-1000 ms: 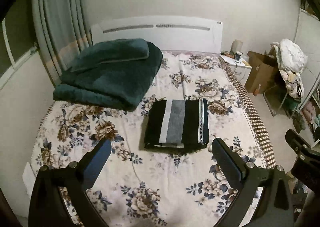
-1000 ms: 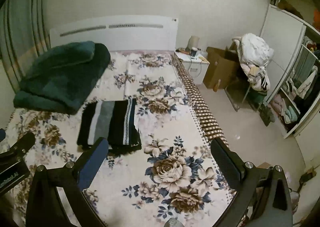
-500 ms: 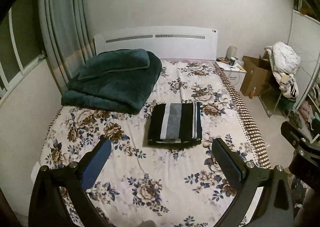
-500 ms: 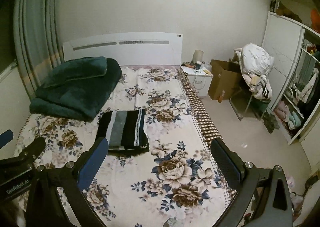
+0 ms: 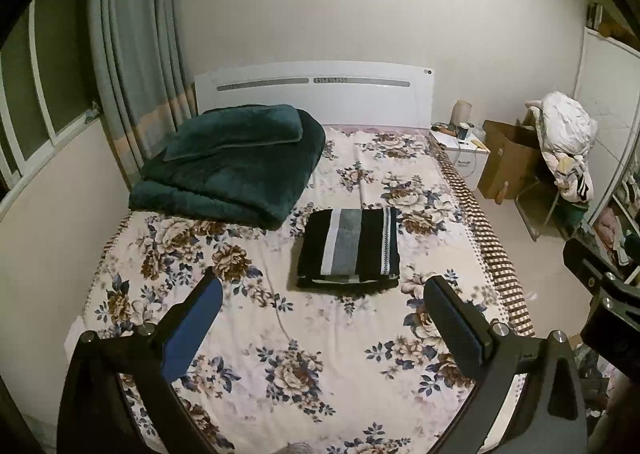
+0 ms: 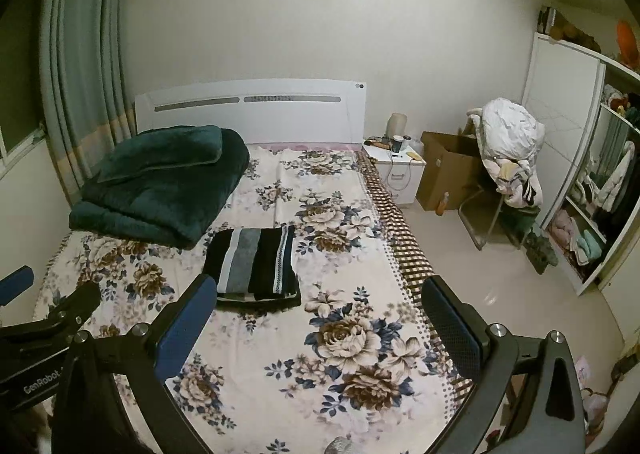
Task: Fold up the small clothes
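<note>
The black, grey and white striped garment (image 5: 349, 246), folded into a neat rectangle, lay flat near the middle of your floral-sheeted bed (image 5: 304, 354), just in front of the folded dark green plush blanket (image 5: 236, 165). Your left gripper (image 5: 322, 294) hung above the near part of the bed with its fingers (image 5: 194, 318) spread wide apart, holding and touching nothing. Your right gripper (image 6: 318, 294) was likewise spread wide and empty, over the bed's right edge. Bare sheet lay open on every side of the garment; the brown checked edge (image 6: 400, 238) bordered pale floor (image 6: 480, 278) before the open wardrobe (image 6: 592, 189).
</note>
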Action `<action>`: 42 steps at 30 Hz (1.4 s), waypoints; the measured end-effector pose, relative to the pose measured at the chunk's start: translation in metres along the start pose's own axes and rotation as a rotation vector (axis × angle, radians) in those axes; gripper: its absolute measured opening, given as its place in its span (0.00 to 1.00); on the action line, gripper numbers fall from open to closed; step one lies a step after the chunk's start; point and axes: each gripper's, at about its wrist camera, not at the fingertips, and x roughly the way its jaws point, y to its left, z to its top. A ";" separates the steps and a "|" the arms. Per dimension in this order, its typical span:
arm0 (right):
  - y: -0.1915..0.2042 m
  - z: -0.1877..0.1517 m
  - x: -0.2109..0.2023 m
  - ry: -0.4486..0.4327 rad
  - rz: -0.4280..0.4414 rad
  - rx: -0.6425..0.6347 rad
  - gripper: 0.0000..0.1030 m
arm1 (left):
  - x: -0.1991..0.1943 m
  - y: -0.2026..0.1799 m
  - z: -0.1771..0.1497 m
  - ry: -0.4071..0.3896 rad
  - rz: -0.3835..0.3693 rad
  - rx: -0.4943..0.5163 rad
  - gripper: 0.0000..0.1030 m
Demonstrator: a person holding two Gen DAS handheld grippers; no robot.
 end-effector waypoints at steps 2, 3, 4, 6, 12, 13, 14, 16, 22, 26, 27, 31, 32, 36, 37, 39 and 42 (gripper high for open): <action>0.001 0.000 -0.004 -0.004 0.005 -0.002 1.00 | -0.005 -0.002 0.000 -0.009 0.003 0.001 1.00; 0.000 0.001 -0.005 -0.007 0.009 -0.001 1.00 | -0.006 -0.002 0.001 -0.011 0.001 0.001 1.00; 0.000 0.002 -0.007 -0.010 0.016 0.001 1.00 | -0.008 -0.002 0.001 -0.012 0.000 0.001 1.00; 0.000 0.005 -0.007 -0.012 0.020 -0.002 1.00 | -0.011 -0.002 0.001 -0.019 0.005 -0.005 1.00; 0.000 0.005 -0.007 -0.014 0.020 -0.004 1.00 | -0.017 0.002 0.004 -0.034 0.016 -0.037 1.00; 0.000 0.005 -0.008 -0.015 0.020 -0.005 1.00 | -0.018 0.001 0.004 -0.035 0.018 -0.038 1.00; -0.001 0.005 -0.008 -0.013 0.021 -0.004 1.00 | -0.018 0.001 0.004 -0.036 0.018 -0.038 1.00; -0.001 0.005 -0.010 -0.015 0.022 -0.002 1.00 | -0.018 0.001 0.004 -0.037 0.019 -0.037 1.00; -0.004 0.012 -0.015 -0.019 0.028 -0.003 1.00 | -0.020 -0.001 0.006 -0.043 0.024 -0.038 1.00; -0.004 0.014 -0.016 -0.019 0.035 -0.002 1.00 | -0.020 -0.001 0.006 -0.042 0.017 -0.041 1.00; -0.004 0.013 -0.016 -0.017 0.035 -0.001 1.00 | -0.022 -0.002 0.008 -0.044 0.017 -0.041 1.00; -0.004 0.016 -0.017 -0.015 0.040 -0.005 1.00 | -0.025 -0.001 0.014 -0.058 0.023 -0.042 1.00; -0.004 0.017 -0.017 -0.015 0.042 -0.007 1.00 | -0.026 -0.002 0.015 -0.060 0.027 -0.042 1.00; -0.005 0.017 -0.017 -0.014 0.047 -0.004 1.00 | -0.028 -0.003 0.019 -0.064 0.035 -0.043 1.00; -0.005 0.018 -0.017 -0.014 0.048 -0.003 1.00 | -0.029 -0.002 0.018 -0.067 0.036 -0.043 1.00; -0.005 0.018 -0.015 -0.010 0.053 -0.004 1.00 | -0.030 -0.003 0.019 -0.071 0.041 -0.041 1.00; -0.004 0.018 -0.015 -0.007 0.059 -0.007 1.00 | -0.031 -0.003 0.018 -0.070 0.043 -0.040 1.00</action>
